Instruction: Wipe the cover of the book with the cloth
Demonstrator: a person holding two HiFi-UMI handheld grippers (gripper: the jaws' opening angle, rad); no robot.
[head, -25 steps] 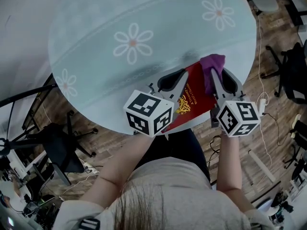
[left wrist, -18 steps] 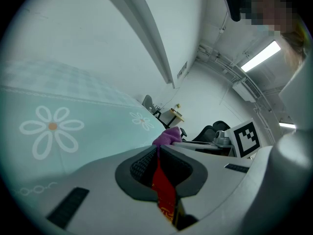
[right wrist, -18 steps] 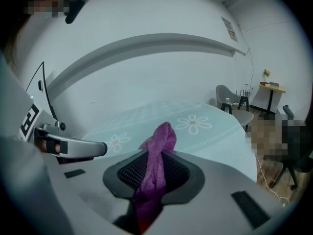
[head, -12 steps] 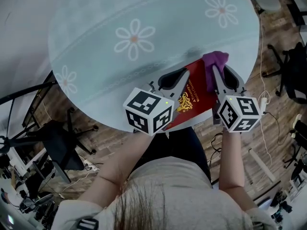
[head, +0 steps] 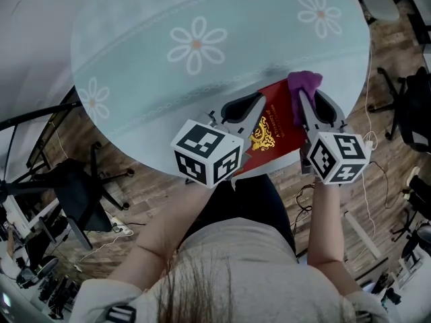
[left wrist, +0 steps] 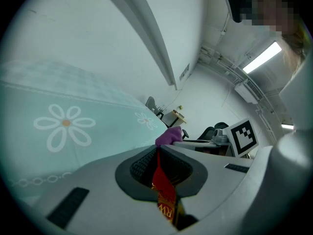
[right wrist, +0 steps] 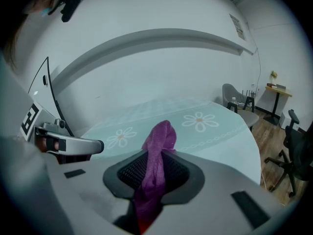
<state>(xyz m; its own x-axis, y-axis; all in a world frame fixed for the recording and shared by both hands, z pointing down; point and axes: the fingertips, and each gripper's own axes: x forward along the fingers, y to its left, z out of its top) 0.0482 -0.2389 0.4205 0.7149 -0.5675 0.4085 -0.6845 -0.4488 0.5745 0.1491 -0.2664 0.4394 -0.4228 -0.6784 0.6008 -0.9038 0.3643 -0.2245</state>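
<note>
A red book [head: 277, 128] with a gold crest on its cover lies at the near edge of the round table, partly over the rim. My left gripper [head: 254, 110] is shut on the book's left edge; in the left gripper view the red cover [left wrist: 163, 190] runs edge-on between the jaws. My right gripper [head: 307, 110] is shut on a purple cloth [head: 302, 89], which rests on the book's right part. The cloth [right wrist: 156, 163] fills the closed jaws in the right gripper view and sticks out past them.
The table [head: 161, 93] has a pale green cloth with white daisies [head: 196, 44]. Office chairs [head: 74, 194] stand on the wooden floor at left and at right [head: 411, 106]. A cable [head: 367, 140] hangs beside the table's right rim.
The right gripper and purple cloth have shifted slightly right and away along the book's cover. The left gripper still holds the book in place.
</note>
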